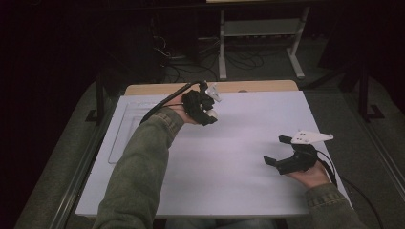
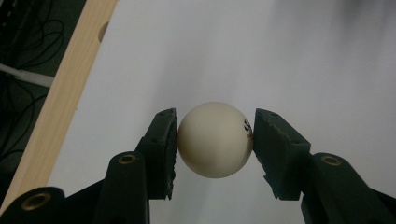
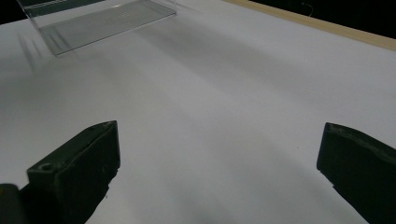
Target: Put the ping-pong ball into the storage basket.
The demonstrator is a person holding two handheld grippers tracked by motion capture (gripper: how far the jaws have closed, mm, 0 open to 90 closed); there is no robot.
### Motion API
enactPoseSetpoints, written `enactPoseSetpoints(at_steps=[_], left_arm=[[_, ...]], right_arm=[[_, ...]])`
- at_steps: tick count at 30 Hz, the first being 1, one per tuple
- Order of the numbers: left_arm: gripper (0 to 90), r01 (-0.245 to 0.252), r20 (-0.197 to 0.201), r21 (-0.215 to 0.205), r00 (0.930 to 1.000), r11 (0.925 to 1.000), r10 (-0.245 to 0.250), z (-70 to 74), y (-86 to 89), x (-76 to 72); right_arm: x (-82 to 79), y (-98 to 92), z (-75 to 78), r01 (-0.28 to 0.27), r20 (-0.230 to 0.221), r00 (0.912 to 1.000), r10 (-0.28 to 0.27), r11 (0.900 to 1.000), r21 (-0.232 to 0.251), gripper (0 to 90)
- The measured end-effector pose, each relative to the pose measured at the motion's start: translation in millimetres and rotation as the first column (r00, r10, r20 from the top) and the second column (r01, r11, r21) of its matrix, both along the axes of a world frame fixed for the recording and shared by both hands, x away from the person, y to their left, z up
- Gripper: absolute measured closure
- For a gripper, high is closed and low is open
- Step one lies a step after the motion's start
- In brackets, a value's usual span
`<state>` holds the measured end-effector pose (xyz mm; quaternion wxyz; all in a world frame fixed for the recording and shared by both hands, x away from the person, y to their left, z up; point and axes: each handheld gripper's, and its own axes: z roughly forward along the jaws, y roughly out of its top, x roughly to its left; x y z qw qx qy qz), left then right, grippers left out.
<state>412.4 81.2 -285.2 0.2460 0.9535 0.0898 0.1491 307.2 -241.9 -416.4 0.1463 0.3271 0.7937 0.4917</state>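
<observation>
Pinching a white ball [image 2: 215, 139], the left hand-held gripper [image 1: 208, 112] hangs above the table; right hand-held gripper [image 1: 277, 150] spread

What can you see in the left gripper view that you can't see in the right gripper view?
The left gripper view has a cream ball squeezed between the left gripper jaws, with dark print on one side, and cables on the floor past the table's edge. The right gripper view has a clear tray lying far off, and the right gripper jaws wide apart with nothing between them. Both have the white table top and its wooden edge.
</observation>
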Motion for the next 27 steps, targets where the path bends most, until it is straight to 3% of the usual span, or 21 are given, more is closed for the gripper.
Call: enactPoseSetpoints(at_steps=[10,27], left_arm=[[50.4,-0.014,0.023,-0.002,0.9996,0.9999,0.014,17.9,11.8,-9.8],[50.4,-0.047,0.030,-0.022,0.9984,0.9986,0.048,31.9,37.0,-17.4]], right_arm=[[-0.4,1.0,0.2,-0.005,0.002,1.0000,0.005,1.000,0.000,0.0],[-0.8,1.9,1.2,-0.008,0.002,1.0000,0.008,1.000,0.001,0.0]])
